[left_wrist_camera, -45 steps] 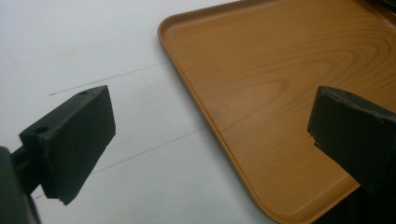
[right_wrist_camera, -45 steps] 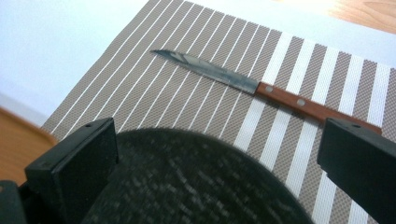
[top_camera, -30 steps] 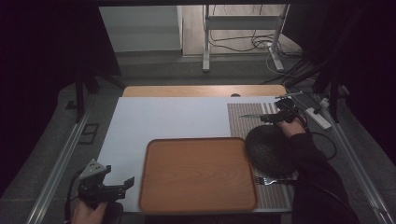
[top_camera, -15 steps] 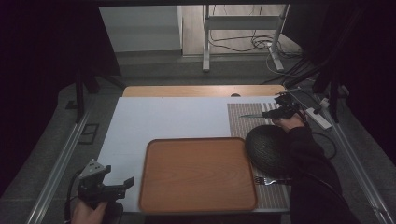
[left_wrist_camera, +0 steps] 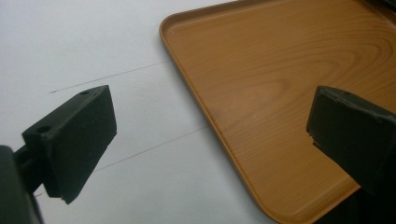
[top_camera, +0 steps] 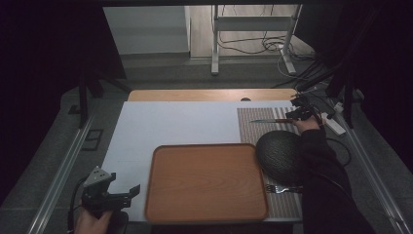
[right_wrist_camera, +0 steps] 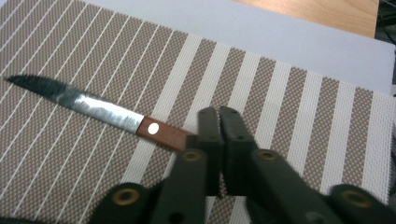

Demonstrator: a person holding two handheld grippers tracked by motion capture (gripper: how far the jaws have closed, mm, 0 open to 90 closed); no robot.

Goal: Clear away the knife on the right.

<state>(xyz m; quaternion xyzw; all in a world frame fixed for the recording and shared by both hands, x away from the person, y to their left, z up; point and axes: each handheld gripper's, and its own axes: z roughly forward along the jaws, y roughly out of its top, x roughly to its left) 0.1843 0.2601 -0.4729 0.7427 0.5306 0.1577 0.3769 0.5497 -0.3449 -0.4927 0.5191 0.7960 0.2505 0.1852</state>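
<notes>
A knife (top_camera: 267,121) with a steel blade and brown wooden handle lies on the striped placemat (top_camera: 247,132) at the table's far right. My right gripper (top_camera: 298,114) sits at the end of its handle. In the right gripper view the jaws are pressed together over the handle end of the knife (right_wrist_camera: 93,105), so the right gripper (right_wrist_camera: 219,119) is shut on it. My left gripper (top_camera: 122,194) hangs open at the near left corner. In the left gripper view the left gripper (left_wrist_camera: 210,121) has nothing between its jaws, above the edge of the wooden tray (left_wrist_camera: 280,70).
The wooden tray (top_camera: 204,183) lies at the front centre on a white sheet (top_camera: 175,122). A dark round bowl (top_camera: 280,156) rests on the placemat beside the tray, with a fork (top_camera: 277,188) just in front of it. The right sleeve reaches over the mat's right side.
The right hand and gripper have shifted slightly to the right at the knife's handle. The left gripper has stayed where it was.
</notes>
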